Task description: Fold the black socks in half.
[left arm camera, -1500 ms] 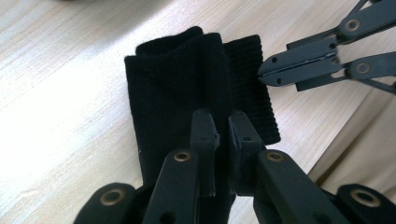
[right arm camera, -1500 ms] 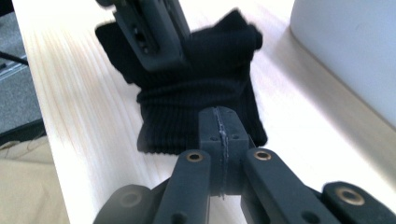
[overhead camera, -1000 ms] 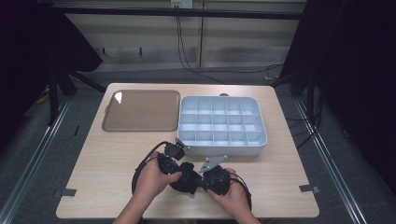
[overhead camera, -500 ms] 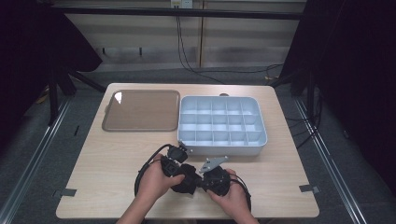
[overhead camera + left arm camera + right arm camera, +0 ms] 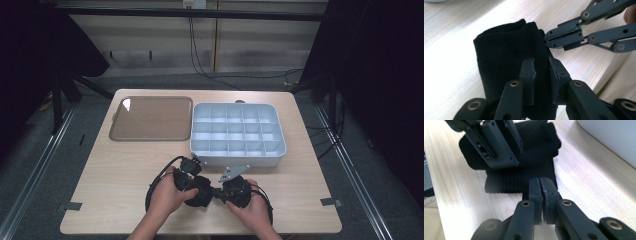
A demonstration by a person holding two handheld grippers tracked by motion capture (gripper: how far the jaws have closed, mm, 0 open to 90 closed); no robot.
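While bare wooden table (image 5: 115,175) lies open around them, both grippers work near its front edge. Left gripper (image 5: 541,72) pinches a folded black knitted cloth (image 5: 506,57); right gripper (image 5: 542,192) is clamped on its ribbed edge.

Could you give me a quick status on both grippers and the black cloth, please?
Left gripper shut on black cloth, folded part lifted. Right gripper shut on its ribbed edge. Tray and bin stand clear.

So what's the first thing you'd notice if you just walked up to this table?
Probably the black sock near the table's front edge, with both grippers pinching it: the left gripper clamps its folded part, and the right gripper nips its ribbed edge. Behind them sit an empty pale blue compartment box and, to its left, a bare brown tray.
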